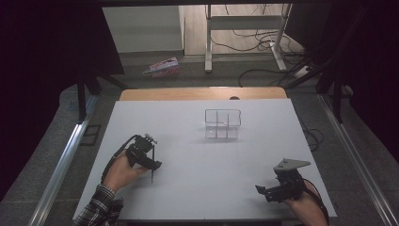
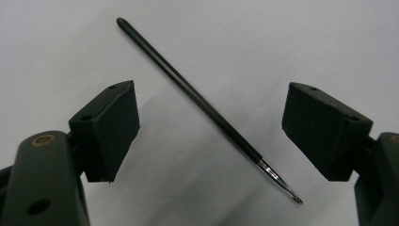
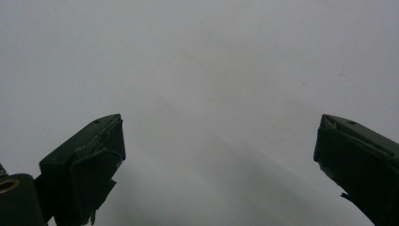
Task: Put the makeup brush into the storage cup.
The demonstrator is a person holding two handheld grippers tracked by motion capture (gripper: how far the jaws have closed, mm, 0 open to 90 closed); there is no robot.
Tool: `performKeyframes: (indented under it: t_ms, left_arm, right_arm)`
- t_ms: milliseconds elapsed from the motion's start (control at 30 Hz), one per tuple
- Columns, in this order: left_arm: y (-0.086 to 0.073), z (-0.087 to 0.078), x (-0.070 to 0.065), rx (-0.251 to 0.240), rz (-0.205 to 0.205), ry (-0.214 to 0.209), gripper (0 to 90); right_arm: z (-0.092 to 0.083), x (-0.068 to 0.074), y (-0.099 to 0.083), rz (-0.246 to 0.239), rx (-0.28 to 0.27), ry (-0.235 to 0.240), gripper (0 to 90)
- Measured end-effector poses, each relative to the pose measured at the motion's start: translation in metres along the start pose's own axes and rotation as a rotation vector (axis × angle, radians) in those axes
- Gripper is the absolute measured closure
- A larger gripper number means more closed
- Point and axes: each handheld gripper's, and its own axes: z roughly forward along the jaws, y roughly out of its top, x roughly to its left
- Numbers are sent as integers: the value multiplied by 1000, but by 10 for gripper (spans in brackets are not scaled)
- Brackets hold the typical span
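Observation:
A thin black brush point(image 2: 207, 107) with a silver ferrule and a small tip lies flat on the white table point(image 1: 207, 160). In the left gripper view it runs diagonally between the jaws. My left gripper point(image 2: 209, 94) hangs just over it, open, one jaw on each side and neither pad touching it. In the high view the left gripper point(image 1: 151, 165) is at the table's left, with the brush point(image 1: 152, 175) poking out below it. My right gripper point(image 1: 262, 190) rests near the front right corner. Its jaws point(image 3: 219, 122) stand open over bare table.
A clear plastic organiser point(image 1: 222, 123) with several compartments stands behind the table's middle. A wooden strip point(image 1: 202, 93) borders the far edge. On the floor beyond lie a pink packet point(image 1: 162, 67), white desk legs point(image 1: 208, 42) and cables point(image 1: 263, 40).

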Motion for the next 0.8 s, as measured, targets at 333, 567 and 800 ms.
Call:
performKeyframes:
  t_ms: [333,567,800]
  left_arm:
    - [-2,8,-1,20,2,11,217]
    - [-3,8,-3,61,-28,-13,388]
    - [-4,4,0,99,-38,-40,860]
  right_arm:
    - [1,0,0,-4,7,3,27]
    - [1,1,0,-5,8,8,28]
    - [1,1,0,-7,13,7,29]
